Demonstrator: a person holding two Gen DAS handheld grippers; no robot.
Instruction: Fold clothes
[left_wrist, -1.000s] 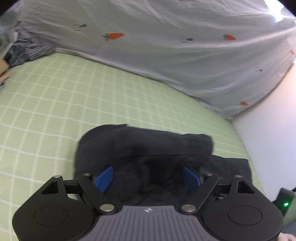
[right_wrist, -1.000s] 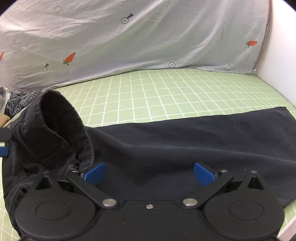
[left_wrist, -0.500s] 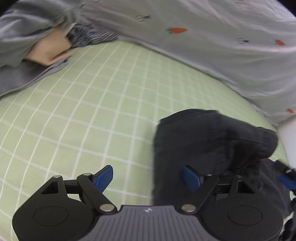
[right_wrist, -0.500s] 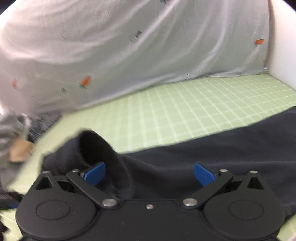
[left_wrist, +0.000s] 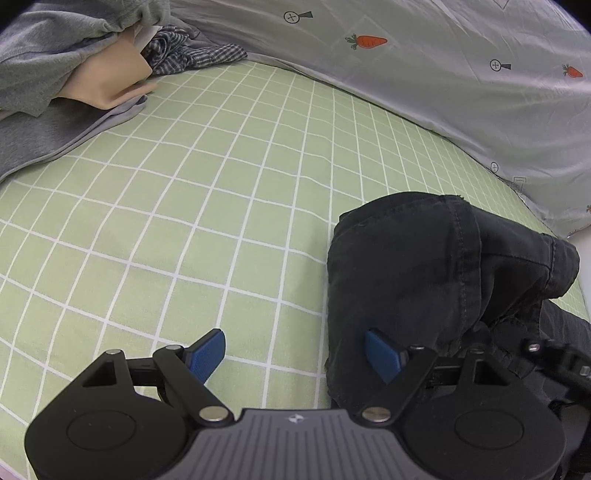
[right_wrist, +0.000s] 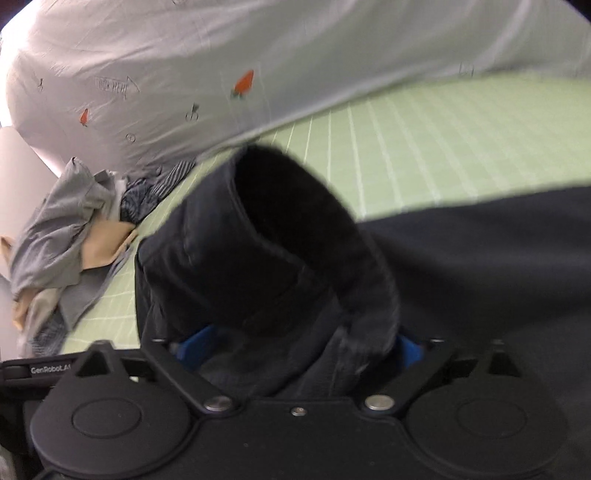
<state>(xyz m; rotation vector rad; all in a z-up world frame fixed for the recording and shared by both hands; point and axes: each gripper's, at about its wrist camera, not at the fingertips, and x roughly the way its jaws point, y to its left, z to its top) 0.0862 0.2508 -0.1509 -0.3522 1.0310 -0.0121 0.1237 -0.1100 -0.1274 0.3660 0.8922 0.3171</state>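
A black pair of trousers (left_wrist: 443, 277) lies bunched on the green checked sheet (left_wrist: 184, 184). My left gripper (left_wrist: 295, 350) stands open low over the sheet at the garment's left edge. Its right pad (left_wrist: 384, 354) touches the black cloth and its left pad (left_wrist: 207, 354) is over bare sheet. In the right wrist view an open tube of the trousers (right_wrist: 280, 236) stands up, and the rest (right_wrist: 480, 258) spreads away to the right. My right gripper (right_wrist: 299, 350) is closing with that bunched black cloth between its fingers; I see no firm pinch.
A heap of grey, beige and checked clothes (left_wrist: 55, 74) (right_wrist: 66, 229) lies at the sheet's far left. A pale duvet with carrot prints (left_wrist: 443, 74) (right_wrist: 184, 55) rises along the back. The other gripper's black body (right_wrist: 48, 369) shows at the lower left.
The left view has swung left, off the black bundle and onto the sheet. The right view has swung left too, and the trousers' open end now sits between narrower right jaws.
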